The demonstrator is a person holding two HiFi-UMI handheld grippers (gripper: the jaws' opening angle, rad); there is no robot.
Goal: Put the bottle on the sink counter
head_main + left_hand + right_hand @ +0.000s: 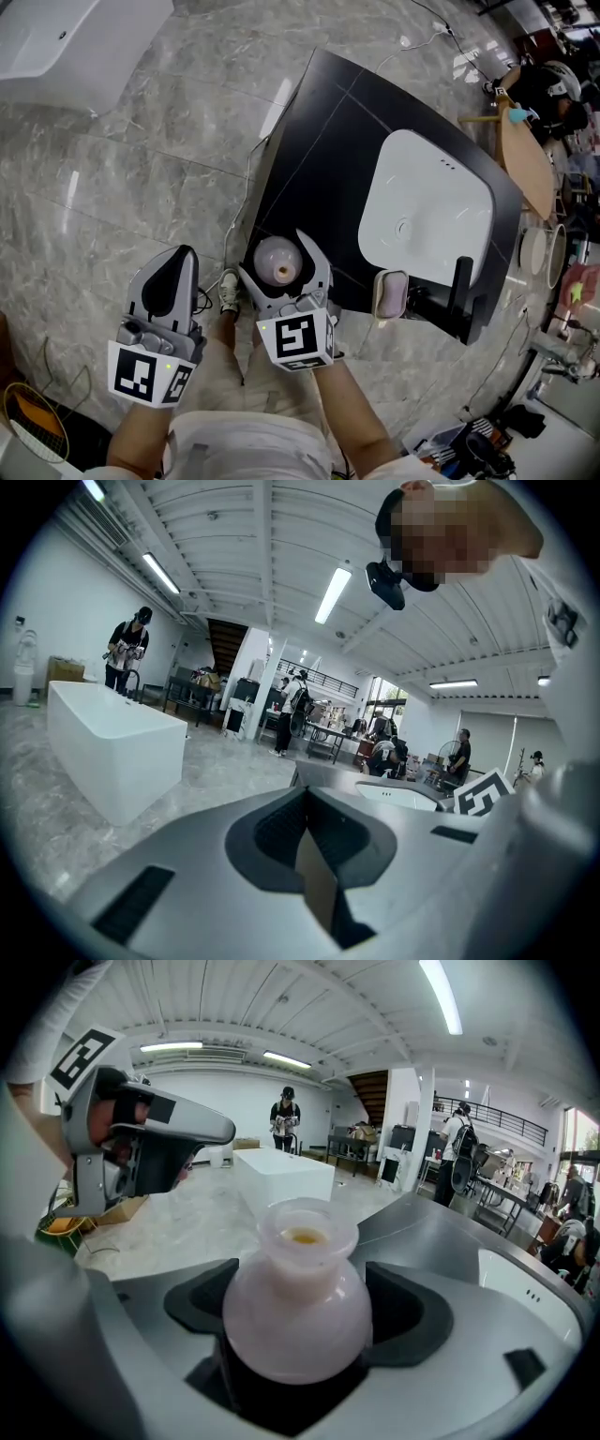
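Both forearms reach forward from the bottom of the head view, each hand hidden behind a cube printed with black-and-white square marks, not words. The left claw (181,267) is held beside the person's knee over the floor (141,159), its jaws pressed together with nothing between them. Just to its right, the right claw (279,262) points upward and is clamped on the round belly of a pale pink bottle (298,1312). The bottle stands upright with its open neck toward the camera, something yellowish showing inside. Its base is hidden by the jaws, so whether it touches anything cannot be told. In the head view it lies over the near left corner of the black table (319,141), above a shoe (229,291). Farther along the table sits a white basin (427,216), with a black tap (461,281) at its near edge and a small pinkish container (390,293) that is hard to make out. A white bathtub (66,42) is cut off at the far left.
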